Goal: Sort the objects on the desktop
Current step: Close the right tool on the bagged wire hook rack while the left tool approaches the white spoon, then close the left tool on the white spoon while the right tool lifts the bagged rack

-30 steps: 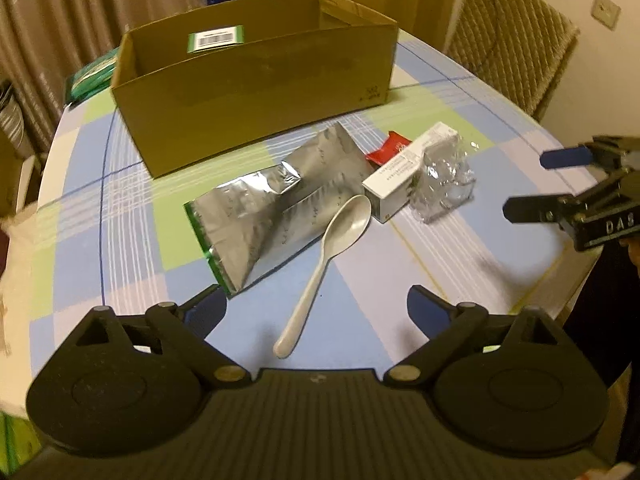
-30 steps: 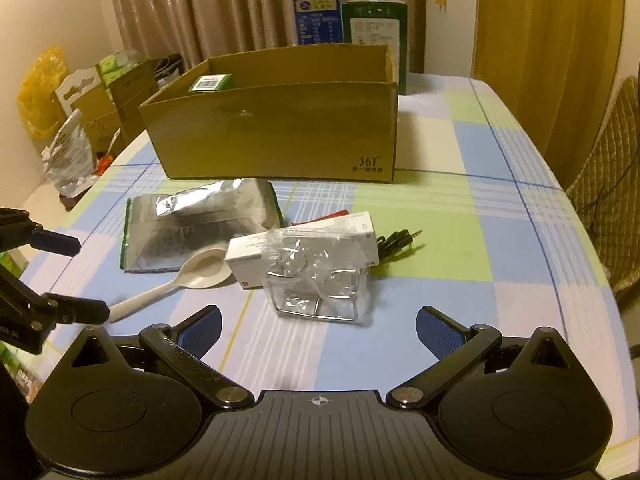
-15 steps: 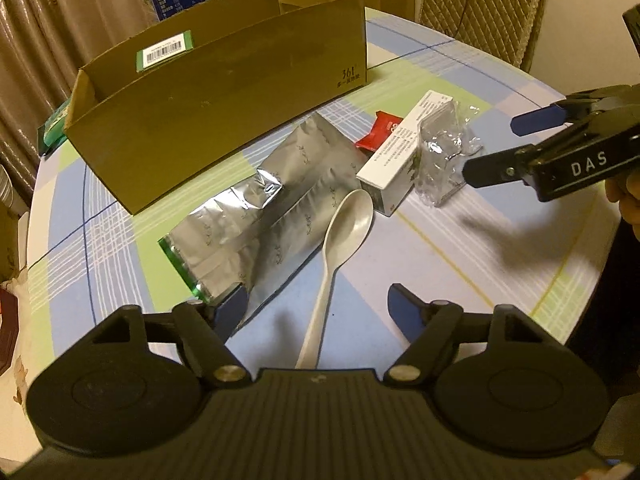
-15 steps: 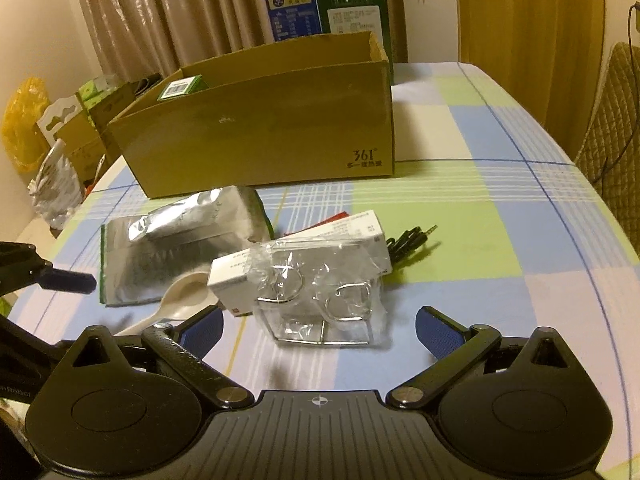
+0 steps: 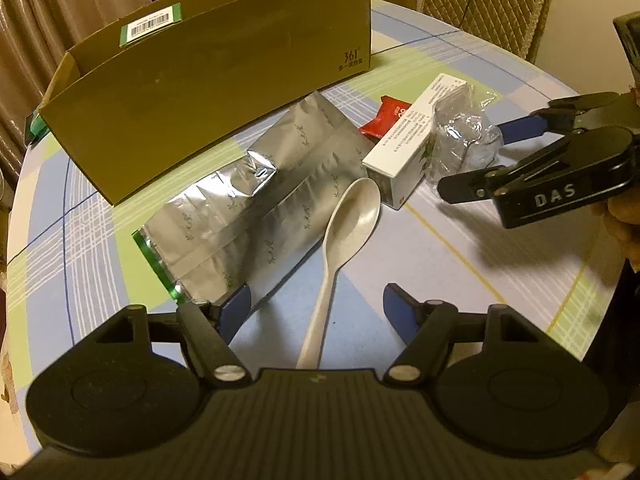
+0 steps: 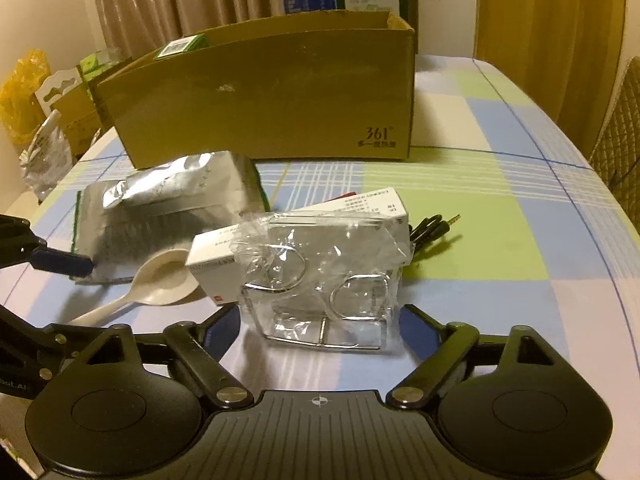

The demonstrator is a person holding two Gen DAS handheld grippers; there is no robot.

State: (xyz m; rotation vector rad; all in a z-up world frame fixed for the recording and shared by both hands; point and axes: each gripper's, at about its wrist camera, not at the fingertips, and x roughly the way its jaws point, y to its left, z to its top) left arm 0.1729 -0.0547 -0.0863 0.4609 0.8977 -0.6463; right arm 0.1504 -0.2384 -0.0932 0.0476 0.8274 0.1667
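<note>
The left gripper [image 5: 316, 310] is lowered over the checked tablecloth [image 5: 440, 264], jaws closing. The handle of the white spoon [image 5: 340, 248] lies between its 2 fingers; the pads do not press on it. Its left fingertip overlaps the near edge of the silver foil pouch [image 5: 256, 208]; contact there cannot be confirmed.

The right gripper [image 6: 316, 330] has its jaws closing around the clear plastic packet of wire hooks [image 6: 320, 276]. The packet stands between the 2 blue pads, with a narrow gap visible on each side, so it is not yet clamped. In the left wrist view the same gripper [image 5: 484, 160] enters from the right, 1 finger on each side of the packet.

The packet leans against a white carton [image 6: 288, 236], which lies just right of the spoon's bowl. A red sachet [image 5: 386, 120] shows partly under the far side of the carton. A black cable with a jack plug [image 6: 434, 226] lies just right of the carton.

The foil pouch lies flat to the left of the spoon, its far end close to the open cardboard box [image 6: 272, 100], which stands at the far side of the table and bears the print "361". A barcode label [image 5: 151, 30] is fixed to its far wall. A wicker chair [image 5: 484, 4] stands beyond the table at right.
</note>
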